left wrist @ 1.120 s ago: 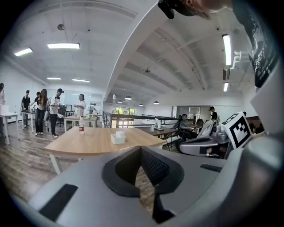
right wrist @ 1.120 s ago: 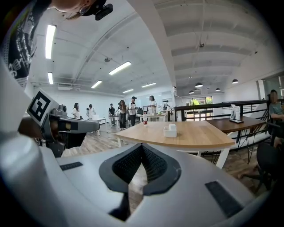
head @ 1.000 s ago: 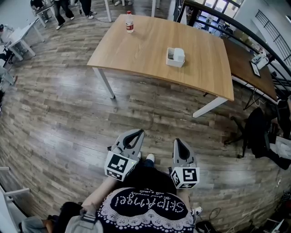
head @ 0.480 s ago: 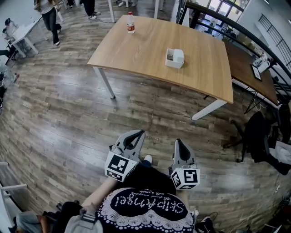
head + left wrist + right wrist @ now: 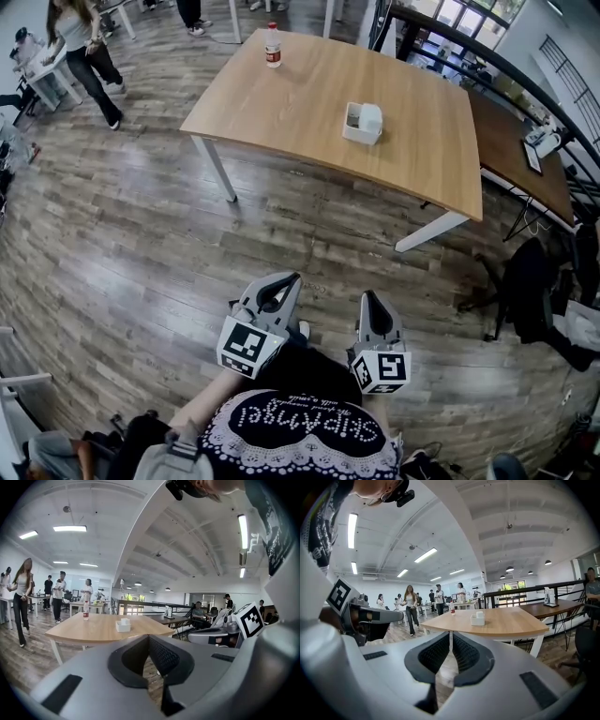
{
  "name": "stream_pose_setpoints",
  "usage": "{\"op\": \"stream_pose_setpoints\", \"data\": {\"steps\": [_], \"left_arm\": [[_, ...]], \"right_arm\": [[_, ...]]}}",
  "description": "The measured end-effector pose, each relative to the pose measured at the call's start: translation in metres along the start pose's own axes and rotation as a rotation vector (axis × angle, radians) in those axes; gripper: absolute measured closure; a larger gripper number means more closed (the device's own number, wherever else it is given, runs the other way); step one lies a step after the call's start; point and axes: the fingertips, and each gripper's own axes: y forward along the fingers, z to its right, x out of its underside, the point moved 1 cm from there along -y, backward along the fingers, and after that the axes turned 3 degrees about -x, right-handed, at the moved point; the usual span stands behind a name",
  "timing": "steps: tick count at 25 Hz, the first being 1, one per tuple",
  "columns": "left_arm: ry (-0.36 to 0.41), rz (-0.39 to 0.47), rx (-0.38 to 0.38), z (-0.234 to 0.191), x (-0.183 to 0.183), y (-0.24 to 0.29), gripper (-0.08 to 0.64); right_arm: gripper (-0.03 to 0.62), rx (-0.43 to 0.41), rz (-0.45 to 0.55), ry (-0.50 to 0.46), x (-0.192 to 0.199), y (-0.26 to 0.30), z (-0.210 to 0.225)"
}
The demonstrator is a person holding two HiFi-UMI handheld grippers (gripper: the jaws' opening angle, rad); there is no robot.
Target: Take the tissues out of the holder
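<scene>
Little changed: left gripper (image 5: 280, 278) & right gripper (image 5: 370, 296) stayed low-centre, fingers closed, empty; holder (image 5: 355, 127) on table (image 5: 281, 98) upper-centre, untouched.

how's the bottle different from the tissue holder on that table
The bottle is tall, slim and round with a red label; the tissue holder is low, boxy and white. The bottle stands at the far edge of the wooden table, the tissue holder nearer its middle. Both stand upright on it, well apart.
</scene>
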Motion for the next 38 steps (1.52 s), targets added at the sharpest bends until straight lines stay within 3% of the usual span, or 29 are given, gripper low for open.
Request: {"op": "stream_pose_setpoints", "data": {"steps": [14,38], "left_arm": [[0.023,0.001,0.07,-0.059,-0.027,0.035,0.554],[0.003,0.0,0.089,-0.117,-0.03,0.057,0.554]], "right_arm": [[0.581,0.036,0.025,0.034,-0.029,0.063,-0.014],[0.558,0.057,-0.003,0.033,-0.037,0.127,-0.024]]}}
